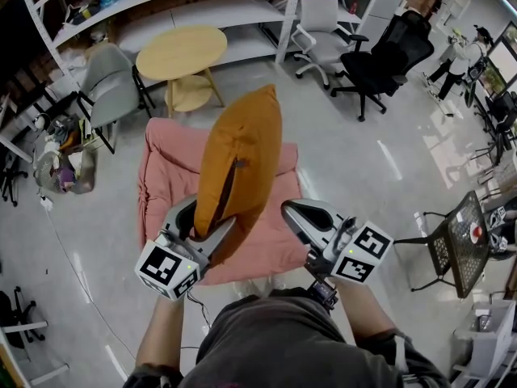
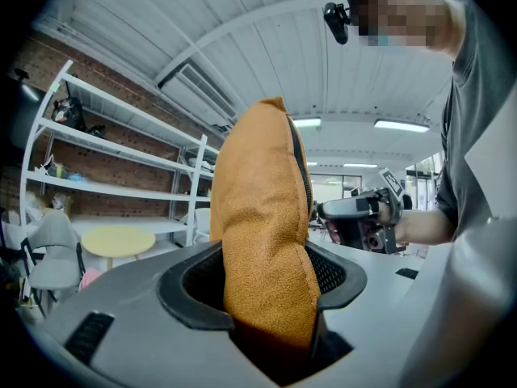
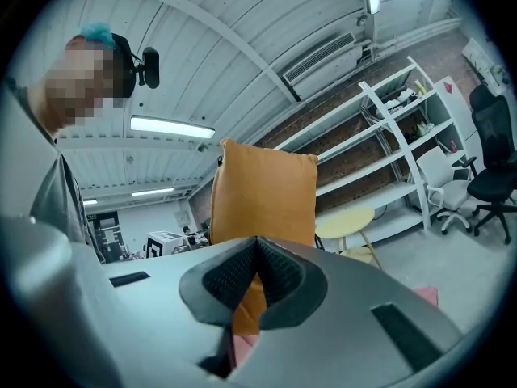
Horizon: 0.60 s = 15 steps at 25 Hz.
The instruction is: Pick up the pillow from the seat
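Note:
An orange pillow (image 1: pixel 238 160) with a dark zipper stands upright in the air above the pink cushioned seat (image 1: pixel 161 176). My left gripper (image 1: pixel 206 225) is shut on the pillow's lower end. In the left gripper view the pillow (image 2: pixel 262 233) fills the gap between the black pads (image 2: pixel 190 293). My right gripper (image 1: pixel 295 212) is just right of the pillow and apart from it, its jaws closed together on nothing. In the right gripper view the pillow (image 3: pixel 266 192) rises behind the touching pads (image 3: pixel 279 269).
Behind the seat stand a round yellow table (image 1: pixel 182 52) and a grey chair (image 1: pixel 109 87). A white office chair (image 1: pixel 319 31) and a black one (image 1: pixel 388 55) are at the back right. A black mesh chair (image 1: pixel 456 249) stands right. White shelves (image 1: pixel 202 10) line the far wall.

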### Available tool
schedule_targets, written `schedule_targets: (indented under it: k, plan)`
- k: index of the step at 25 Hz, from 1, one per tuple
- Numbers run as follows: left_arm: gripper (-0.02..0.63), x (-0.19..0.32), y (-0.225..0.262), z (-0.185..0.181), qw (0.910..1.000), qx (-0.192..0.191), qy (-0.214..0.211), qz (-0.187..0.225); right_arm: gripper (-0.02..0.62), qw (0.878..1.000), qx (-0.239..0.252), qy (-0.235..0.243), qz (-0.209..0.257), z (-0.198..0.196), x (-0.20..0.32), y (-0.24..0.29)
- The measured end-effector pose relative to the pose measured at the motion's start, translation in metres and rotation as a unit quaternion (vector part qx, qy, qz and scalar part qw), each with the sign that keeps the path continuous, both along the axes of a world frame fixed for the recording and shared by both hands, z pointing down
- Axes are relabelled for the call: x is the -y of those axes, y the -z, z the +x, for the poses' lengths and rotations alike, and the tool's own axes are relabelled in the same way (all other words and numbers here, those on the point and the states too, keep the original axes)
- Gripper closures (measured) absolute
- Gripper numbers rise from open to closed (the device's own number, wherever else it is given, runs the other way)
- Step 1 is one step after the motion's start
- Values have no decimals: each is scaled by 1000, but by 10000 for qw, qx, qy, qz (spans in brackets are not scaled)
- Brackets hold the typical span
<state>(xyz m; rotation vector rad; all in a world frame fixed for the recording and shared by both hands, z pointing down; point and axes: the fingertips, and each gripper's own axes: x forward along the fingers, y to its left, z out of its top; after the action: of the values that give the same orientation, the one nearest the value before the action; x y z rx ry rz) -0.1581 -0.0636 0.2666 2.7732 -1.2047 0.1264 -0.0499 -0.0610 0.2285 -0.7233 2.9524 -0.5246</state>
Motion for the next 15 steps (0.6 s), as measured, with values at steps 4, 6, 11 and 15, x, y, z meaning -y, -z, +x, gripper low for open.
schedule_targets:
  k: [4,6,11,15]
  plan:
    - [342,-1,-4,3,10000,11,19,-7,581,10000,3,17,0,3,-1,-4]
    - [342,0,-5,3,10000,3,49,-28,581,10000,6,29,-8,4,0,-5]
    - [342,2,-5,4,10000,3,70,-49,581,10000,-2,54,-31,6,3,-5]
    - [342,4,-5,4,10000,-4,66,-51,581,10000,-11,58,-45,5,4,-6]
